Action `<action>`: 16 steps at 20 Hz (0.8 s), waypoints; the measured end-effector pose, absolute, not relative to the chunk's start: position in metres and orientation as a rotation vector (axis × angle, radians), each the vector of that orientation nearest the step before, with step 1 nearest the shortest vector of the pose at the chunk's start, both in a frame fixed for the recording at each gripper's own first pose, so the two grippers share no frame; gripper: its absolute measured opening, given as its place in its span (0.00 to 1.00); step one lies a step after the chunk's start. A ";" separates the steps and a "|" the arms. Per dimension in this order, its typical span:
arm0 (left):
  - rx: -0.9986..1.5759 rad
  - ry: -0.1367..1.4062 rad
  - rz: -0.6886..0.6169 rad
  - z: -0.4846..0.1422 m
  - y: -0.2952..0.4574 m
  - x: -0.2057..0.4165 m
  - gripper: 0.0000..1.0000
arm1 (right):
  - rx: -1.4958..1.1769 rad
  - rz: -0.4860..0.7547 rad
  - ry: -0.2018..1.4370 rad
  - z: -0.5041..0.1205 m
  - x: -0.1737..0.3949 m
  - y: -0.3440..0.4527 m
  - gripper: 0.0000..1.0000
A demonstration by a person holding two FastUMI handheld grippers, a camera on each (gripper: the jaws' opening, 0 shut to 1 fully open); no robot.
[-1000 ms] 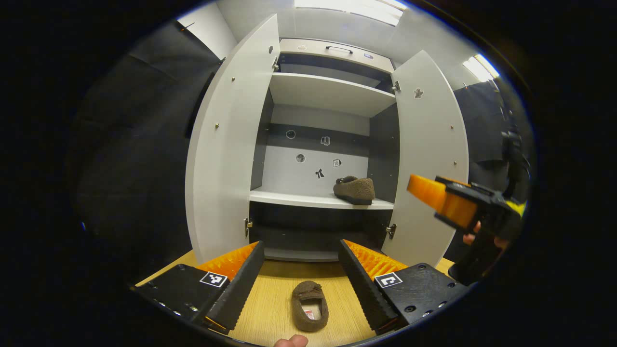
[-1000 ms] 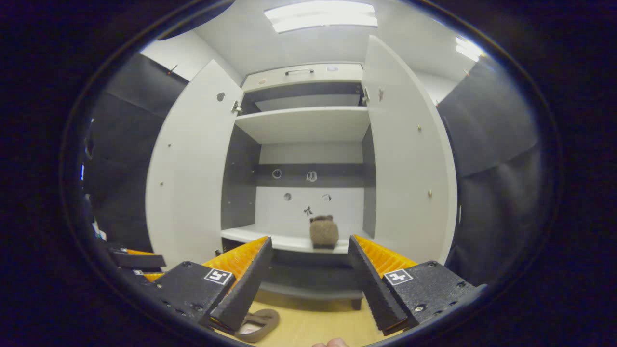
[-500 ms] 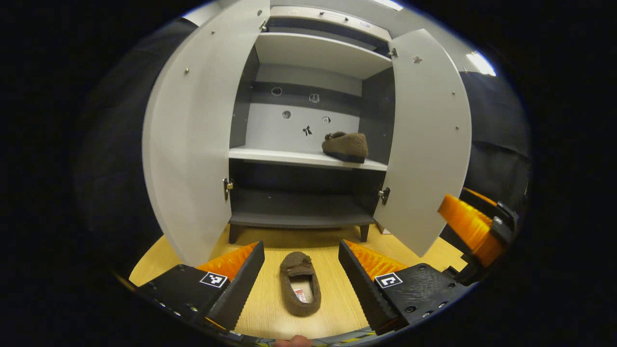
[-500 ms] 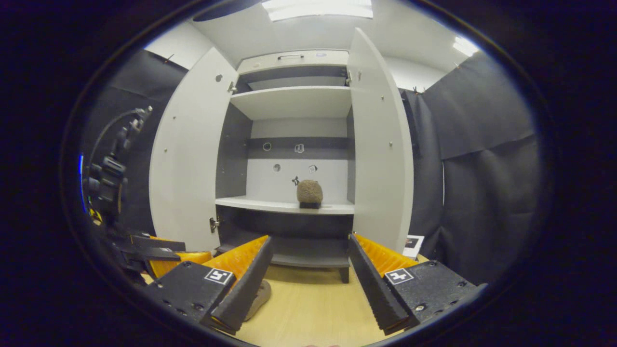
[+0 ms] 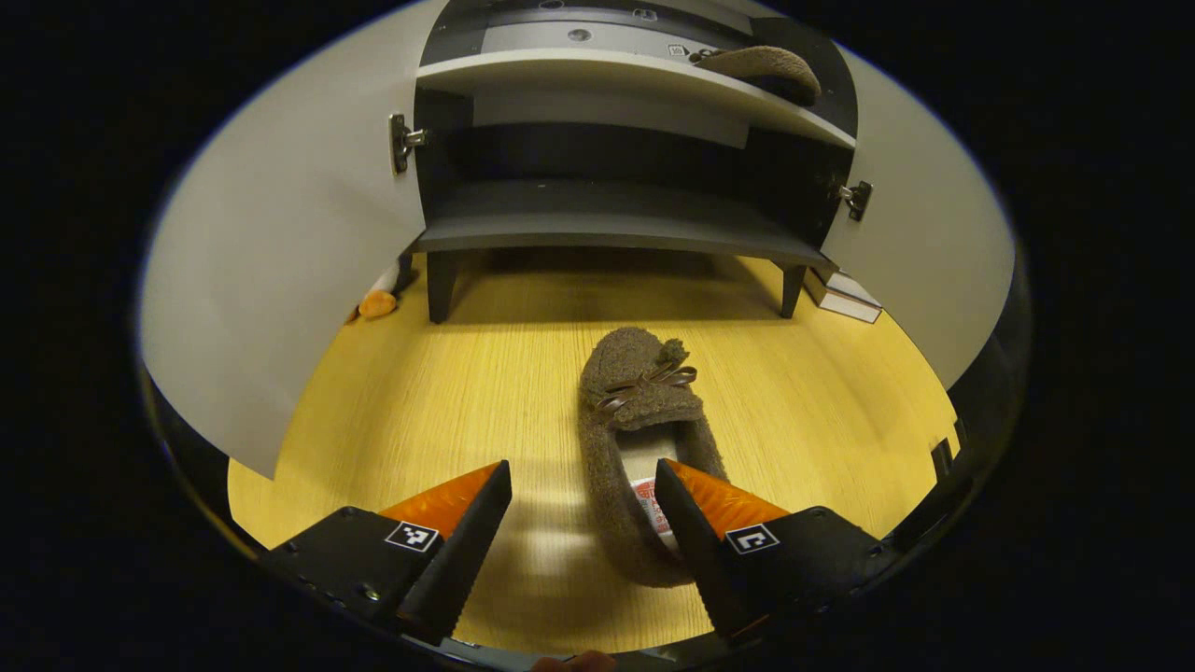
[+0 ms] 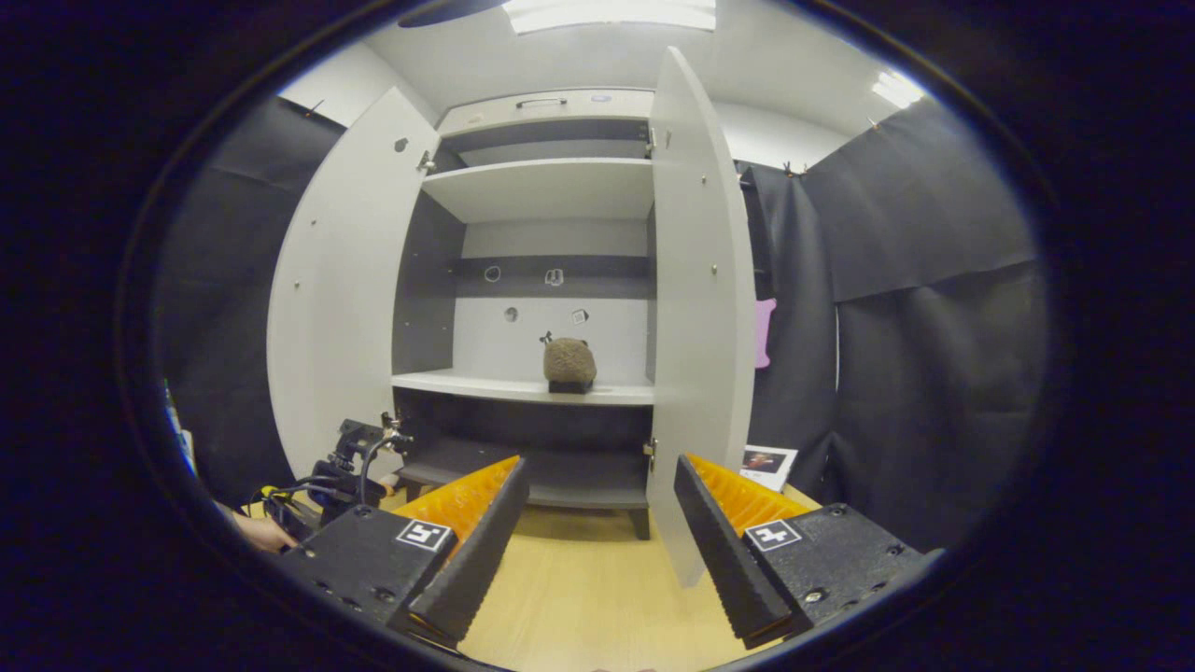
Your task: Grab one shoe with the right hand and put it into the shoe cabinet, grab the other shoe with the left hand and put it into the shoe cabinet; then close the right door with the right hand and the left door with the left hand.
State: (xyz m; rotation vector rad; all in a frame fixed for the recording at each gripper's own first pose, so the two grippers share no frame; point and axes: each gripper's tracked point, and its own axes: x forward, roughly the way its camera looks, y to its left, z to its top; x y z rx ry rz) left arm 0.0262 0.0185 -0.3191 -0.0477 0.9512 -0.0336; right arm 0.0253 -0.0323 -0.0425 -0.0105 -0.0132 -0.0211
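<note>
Between the spread jaws of the left gripper (image 5: pixel 583 523), low over the wooden floor (image 5: pixel 448 392), lies a brown slipper (image 5: pixel 639 439), toe pointing away toward the cabinet (image 5: pixel 607 219); its heel end sits against the inner side of the right-hand finger, whose tip overlaps the slipper's opening, while the left-hand finger stands apart from it with bare floor in the gap, so nothing is pinched. Left of the jaws in the left gripper view the left door (image 5: pixel 271 252) stands open, with a small orange thing (image 5: pixel 378 303) on the floor by the cabinet's leg; ahead of the jaws is the dark bottom shelf, and above it, toward the right, the second slipper (image 5: pixel 761 65) rests on the white shelf; right of the jaws the right door (image 5: pixel 920 252) hangs open, with a flat box (image 5: pixel 845 294) on the floor beside its foot. The right gripper view takes in the whole cabinet (image 6: pixel 541 280) from farther back. To the left of its jaws a hand (image 6: pixel 261 532) holds the other tool low by the left door (image 6: pixel 336 299); ahead, between the jaws and higher, the shelved slipper (image 6: pixel 569 364) shows end on; the right door (image 6: pixel 700 308) stands edge-on just above the right-hand finger. The right gripper (image 6: pixel 597 541) is spread wide and holds nothing, with bare floor (image 6: pixel 588 597) below it.
</note>
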 end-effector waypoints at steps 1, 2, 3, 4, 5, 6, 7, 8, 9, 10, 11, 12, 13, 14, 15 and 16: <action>-0.069 0.956 -0.036 -0.323 0.017 0.028 0.95 | -0.013 -0.033 0.001 -0.049 0.024 -0.036 0.99; -0.087 0.962 -0.039 -0.323 0.016 0.032 0.95 | -0.014 -0.038 0.021 -0.055 0.024 -0.038 0.99; -0.103 0.967 -0.036 -0.326 0.017 0.035 0.95 | -0.011 -0.038 0.040 -0.059 0.024 -0.039 0.99; -0.118 0.967 -0.022 -0.331 0.017 0.039 0.95 | -0.005 -0.037 0.050 -0.061 0.025 -0.040 0.99; -0.140 0.955 -0.010 -0.333 0.016 0.043 0.94 | -0.002 -0.039 0.059 -0.063 0.027 -0.042 0.99; -0.171 0.950 -0.008 -0.338 0.011 0.047 0.93 | 0.000 -0.042 0.066 -0.065 0.028 -0.044 0.99; -0.187 0.946 0.007 -0.338 0.012 0.049 0.83 | 0.001 -0.044 0.074 -0.067 0.029 -0.046 0.99; -0.188 0.942 0.024 -0.343 0.015 0.050 0.80 | 0.000 -0.044 0.082 -0.068 0.031 -0.047 0.99; -0.198 0.931 0.030 -0.345 0.016 0.052 0.74 | -0.003 -0.041 0.088 -0.068 0.032 -0.047 0.99; -0.216 0.918 0.024 -0.346 0.013 0.053 0.70 | -0.008 -0.041 0.091 -0.068 0.032 -0.048 0.99; -0.243 0.908 0.015 -0.347 0.012 0.055 0.66 | -0.011 -0.040 0.090 -0.067 0.034 -0.048 0.99; -0.266 0.899 0.010 -0.350 0.011 0.058 0.62 | -0.014 -0.039 0.092 -0.067 0.036 -0.048 0.99; -0.300 0.891 0.000 -0.351 0.007 0.059 0.51 | -0.017 -0.036 0.096 -0.068 0.037 -0.047 0.99; -0.324 0.878 0.022 -0.348 0.011 0.059 0.55 | -0.021 -0.033 0.100 -0.069 0.039 -0.047 0.99; -0.329 0.865 0.053 -0.344 0.016 0.057 0.28 | -0.024 -0.029 0.102 -0.070 0.039 -0.046 0.99; -0.348 0.835 0.071 -0.346 0.017 0.060 0.18 | -0.023 -0.023 0.102 -0.069 0.040 -0.044 0.99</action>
